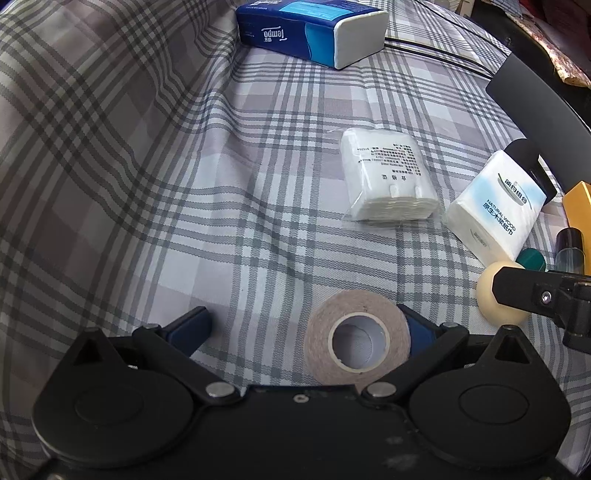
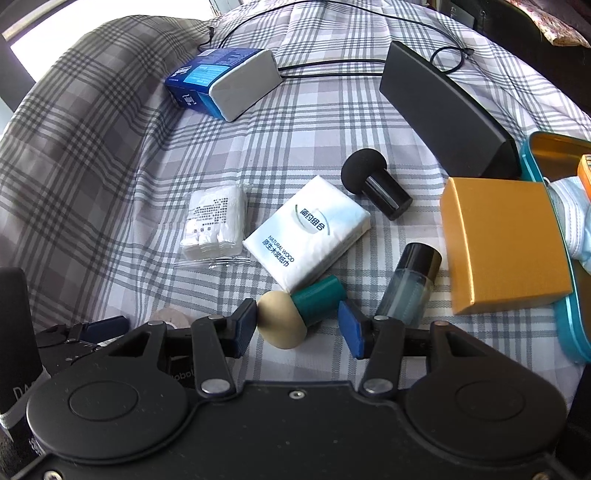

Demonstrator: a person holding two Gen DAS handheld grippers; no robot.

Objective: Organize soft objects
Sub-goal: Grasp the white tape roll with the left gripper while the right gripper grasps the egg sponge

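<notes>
Lettering on the tissue pack point(image 2: 308, 230) read "NATURAL WOOD"; the blue pack point(image 1: 310, 31) read "Tempo". Your left gripper point(image 1: 306, 328) and right gripper point(image 2: 297, 326) were both spread wide, holding nothing.

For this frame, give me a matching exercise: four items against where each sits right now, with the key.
Items:
1. tape roll
2. cream sponge puff
3. black sponge puff
4. blue tissue pack

Places:
A. far end of the bedsheet, near cables
B. between the open right gripper fingers
C. between the open left gripper fingers
D. beyond the white tissue pack

Pairs: 1-C, 2-B, 3-D, 4-A

Plaid sheet point(image 2: 332, 122), black cable point(image 2: 332, 68), long black case point(image 2: 443, 114), orange box point(image 2: 506, 240), small glass bottle point(image 2: 410, 284)
</notes>
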